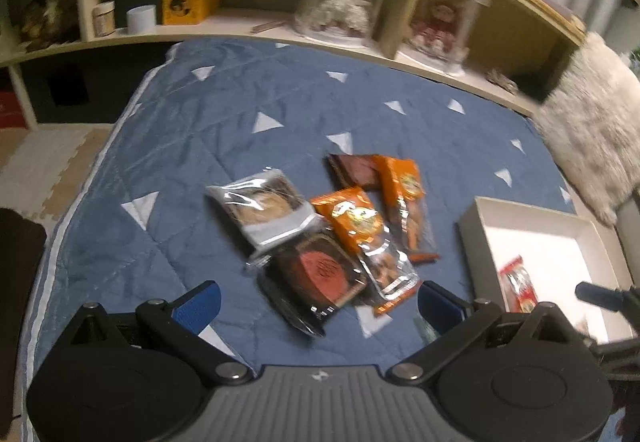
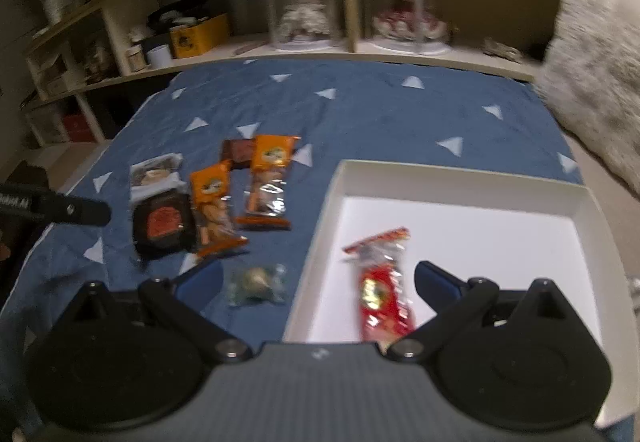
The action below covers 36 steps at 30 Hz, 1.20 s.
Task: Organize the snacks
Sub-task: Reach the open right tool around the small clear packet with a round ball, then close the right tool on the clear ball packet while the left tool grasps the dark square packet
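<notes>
While both black grippers with blue pads stand wide and empty, the left gripper [image 1: 316,302] hangs over a heap of orange, black and clear-wrapped snack packets [image 1: 320,226] mid-bed on the blue triangle-print quilt [image 1: 200,114]. Beneath the right gripper [image 2: 318,282], a red foil packet [image 2: 380,290] lies inside the shallow white cardboard box [image 2: 460,178] by the quilt's right edge.

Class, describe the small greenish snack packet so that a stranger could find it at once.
On the blue blanket, look beside the white box's left wall. The small greenish packet lies there alone, nearer the camera than the orange packets, clear-wrapped around a pale round treat.
</notes>
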{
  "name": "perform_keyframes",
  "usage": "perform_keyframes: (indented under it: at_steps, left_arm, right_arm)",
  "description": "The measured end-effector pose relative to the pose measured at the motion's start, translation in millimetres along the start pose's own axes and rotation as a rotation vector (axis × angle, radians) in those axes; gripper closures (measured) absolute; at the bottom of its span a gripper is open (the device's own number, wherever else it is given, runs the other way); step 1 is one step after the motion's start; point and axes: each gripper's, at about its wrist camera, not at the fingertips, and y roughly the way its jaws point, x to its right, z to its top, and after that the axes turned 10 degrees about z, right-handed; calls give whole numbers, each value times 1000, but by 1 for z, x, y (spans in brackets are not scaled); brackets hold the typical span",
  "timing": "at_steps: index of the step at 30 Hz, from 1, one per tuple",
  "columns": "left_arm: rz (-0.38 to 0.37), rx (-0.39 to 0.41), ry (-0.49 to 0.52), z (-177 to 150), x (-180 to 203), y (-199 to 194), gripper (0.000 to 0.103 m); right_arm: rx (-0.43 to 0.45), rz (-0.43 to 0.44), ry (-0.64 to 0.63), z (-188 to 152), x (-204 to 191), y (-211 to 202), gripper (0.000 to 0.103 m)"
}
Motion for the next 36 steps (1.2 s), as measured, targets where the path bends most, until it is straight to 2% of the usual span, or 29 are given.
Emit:
perform_keyframes:
  at_steps: [10, 11, 13, 16, 24, 30, 36]
  left_arm:
    - [-19, -7, -68, 9, 1, 44, 0]
    - [-17, -5, -66, 9, 4, 49, 0]
    - [-11, -2, -53, 10, 11, 57, 0]
    - [15, 6, -14, 11, 23, 70, 0]
    - [140, 8, 132, 2, 38, 96, 0]
    - [113, -35, 98, -1, 27, 97, 0]
    - [145, -80, 105, -5, 9, 84, 0]
  right_arm:
    - [-14, 73, -51, 12, -35, 62, 2]
    - [-18, 76, -53, 11, -37, 67, 3]
    - [-47, 99, -72, 7, -40, 76, 16]
    - [-103, 98, -111, 0, -41, 89, 29]
    - [-160, 51, -199, -11, -41, 107, 43]
    - [-199, 81, -234, -20, -41, 116, 53]
    - [-201, 114, -248, -24, -43, 111, 53]
